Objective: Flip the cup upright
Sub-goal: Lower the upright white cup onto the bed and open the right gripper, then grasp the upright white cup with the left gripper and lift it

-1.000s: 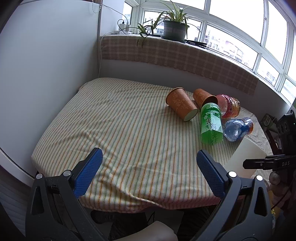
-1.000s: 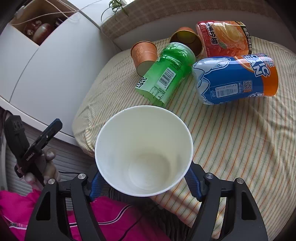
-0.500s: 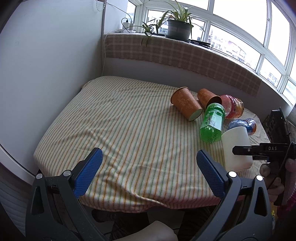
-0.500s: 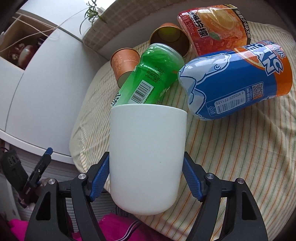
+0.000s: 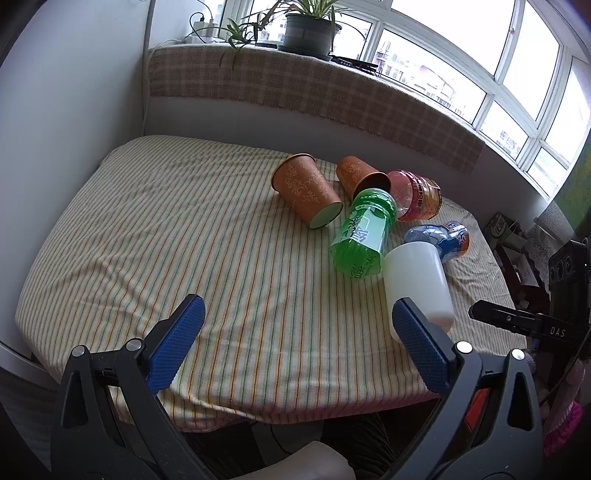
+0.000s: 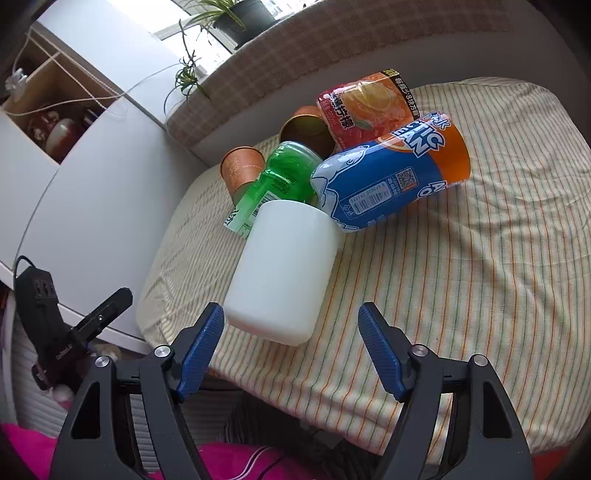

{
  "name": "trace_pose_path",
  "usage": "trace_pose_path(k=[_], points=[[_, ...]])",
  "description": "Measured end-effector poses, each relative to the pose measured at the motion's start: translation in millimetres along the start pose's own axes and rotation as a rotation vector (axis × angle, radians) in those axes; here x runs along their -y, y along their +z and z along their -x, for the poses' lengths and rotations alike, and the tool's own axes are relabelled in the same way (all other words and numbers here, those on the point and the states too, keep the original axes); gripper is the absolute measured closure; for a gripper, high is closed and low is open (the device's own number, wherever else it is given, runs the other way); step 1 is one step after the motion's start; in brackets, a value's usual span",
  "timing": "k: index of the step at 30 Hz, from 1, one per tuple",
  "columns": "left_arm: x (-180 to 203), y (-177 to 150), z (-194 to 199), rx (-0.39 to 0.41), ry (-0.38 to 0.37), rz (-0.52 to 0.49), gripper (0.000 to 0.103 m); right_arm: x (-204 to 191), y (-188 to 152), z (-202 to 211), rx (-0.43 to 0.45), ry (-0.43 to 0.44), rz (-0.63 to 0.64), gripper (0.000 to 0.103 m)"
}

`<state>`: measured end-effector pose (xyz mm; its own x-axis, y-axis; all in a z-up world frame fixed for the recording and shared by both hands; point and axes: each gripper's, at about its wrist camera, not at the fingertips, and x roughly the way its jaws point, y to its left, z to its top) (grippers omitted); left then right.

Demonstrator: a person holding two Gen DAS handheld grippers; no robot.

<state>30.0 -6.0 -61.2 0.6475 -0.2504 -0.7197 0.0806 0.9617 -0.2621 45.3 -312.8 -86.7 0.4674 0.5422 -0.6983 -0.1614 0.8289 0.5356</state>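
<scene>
A white cup (image 6: 282, 271) stands mouth-up on the striped tablecloth (image 6: 461, 266), close to the near table edge, beside a lying green bottle (image 6: 275, 184) and a blue-orange bottle (image 6: 391, 181). My right gripper (image 6: 290, 350) is open just behind the cup's base, jaws apart and off it. The cup also shows in the left wrist view (image 5: 417, 284), partly behind a fingertip (image 5: 417, 341). My left gripper (image 5: 295, 343) is open and empty over the front of the table.
Two brown paper cups (image 5: 306, 192) (image 5: 360, 175) lie on their sides at the back with a red-orange bottle (image 5: 417, 194). The table's front edge (image 5: 258, 410) is just below my left gripper. A padded sill with potted plants (image 5: 306, 27) runs behind.
My right gripper turned the white cup upright, set it on the cloth, opened and drew back from it. The left gripper stayed open, its view shifting slightly.
</scene>
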Motion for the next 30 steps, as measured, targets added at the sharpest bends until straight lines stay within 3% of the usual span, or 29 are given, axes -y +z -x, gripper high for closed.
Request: trace_pose_path(k=[4,8,13,19,30], points=[[14,9,-21,-0.084,-0.117,0.023,0.005,-2,-16,26,0.1,-0.105,0.011,0.028],[21,17,-48,-0.19,-0.244,0.117,0.006,-6,-31,45,0.187,-0.236,0.041,0.028],[35,25,-75,-0.281,-0.328,0.148,0.006,-7,-44,57,0.225,-0.346,0.056,0.026],[43,32,-113,-0.421,-0.407,0.211,0.006,-1,-48,63,0.241,-0.364,0.028,0.026],[58,28,-156,-0.554,-0.477,0.26,0.008,11,-50,63,0.231,-0.359,-0.022,0.026]])
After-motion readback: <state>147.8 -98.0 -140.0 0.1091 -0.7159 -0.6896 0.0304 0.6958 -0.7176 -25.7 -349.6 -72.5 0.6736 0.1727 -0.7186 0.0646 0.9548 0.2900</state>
